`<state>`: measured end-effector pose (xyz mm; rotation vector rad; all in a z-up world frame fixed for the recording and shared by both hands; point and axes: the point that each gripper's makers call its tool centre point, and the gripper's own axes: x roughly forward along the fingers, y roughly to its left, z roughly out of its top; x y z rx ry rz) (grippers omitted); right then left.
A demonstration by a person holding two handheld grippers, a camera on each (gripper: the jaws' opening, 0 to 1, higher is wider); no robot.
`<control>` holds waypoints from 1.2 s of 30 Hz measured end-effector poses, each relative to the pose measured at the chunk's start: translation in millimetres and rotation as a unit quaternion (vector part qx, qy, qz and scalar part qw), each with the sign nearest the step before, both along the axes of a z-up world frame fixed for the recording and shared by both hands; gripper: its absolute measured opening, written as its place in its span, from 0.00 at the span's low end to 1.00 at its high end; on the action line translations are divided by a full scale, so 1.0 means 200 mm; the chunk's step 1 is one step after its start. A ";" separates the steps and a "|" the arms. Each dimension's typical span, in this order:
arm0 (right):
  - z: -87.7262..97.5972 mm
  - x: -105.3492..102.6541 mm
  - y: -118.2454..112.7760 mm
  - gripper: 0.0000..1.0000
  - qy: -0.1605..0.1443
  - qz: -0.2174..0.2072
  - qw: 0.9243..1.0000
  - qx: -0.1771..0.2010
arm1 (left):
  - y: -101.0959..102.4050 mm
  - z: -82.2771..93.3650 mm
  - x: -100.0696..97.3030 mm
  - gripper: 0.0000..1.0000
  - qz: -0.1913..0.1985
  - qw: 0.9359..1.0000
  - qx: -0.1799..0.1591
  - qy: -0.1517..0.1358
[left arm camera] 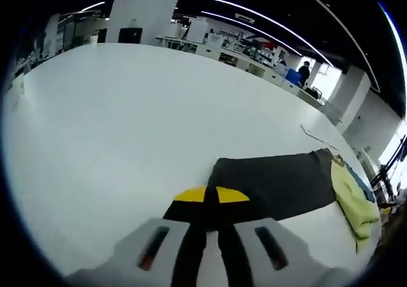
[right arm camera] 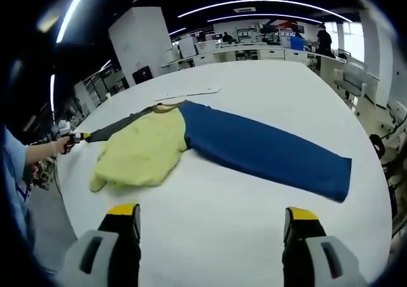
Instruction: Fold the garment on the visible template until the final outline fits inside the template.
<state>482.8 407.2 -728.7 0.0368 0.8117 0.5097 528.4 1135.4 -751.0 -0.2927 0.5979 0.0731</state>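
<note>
Left gripper (left arm camera: 212, 226) clamps garment's dark sleeve (left arm camera: 273, 182); right gripper (right arm camera: 212, 226) gapes before garment (right arm camera: 191, 144).

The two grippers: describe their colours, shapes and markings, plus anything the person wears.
The left gripper has pale grey jaw housings, each with a dark slot showing a red mark, and black fingers tipped yellow. The right gripper has the same grey housings with dark slots, and black fingers capped in yellow. At the right gripper view's left edge shows a light blue sleeve.
</note>
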 end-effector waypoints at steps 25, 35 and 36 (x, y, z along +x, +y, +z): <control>0.01 -0.01 -0.01 0.94 -0.002 -0.006 1.000 0.005 | -0.36 -0.02 0.00 0.09 -0.136 0.990 0.036 0.022; -0.01 -0.02 0.00 0.94 0.001 -0.005 1.000 0.008 | -0.25 -0.03 0.04 0.23 -0.101 0.994 0.040 0.016; -0.01 -0.02 0.00 0.94 0.001 -0.005 1.000 0.008 | -0.24 -0.03 0.04 0.24 -0.095 0.995 0.034 0.017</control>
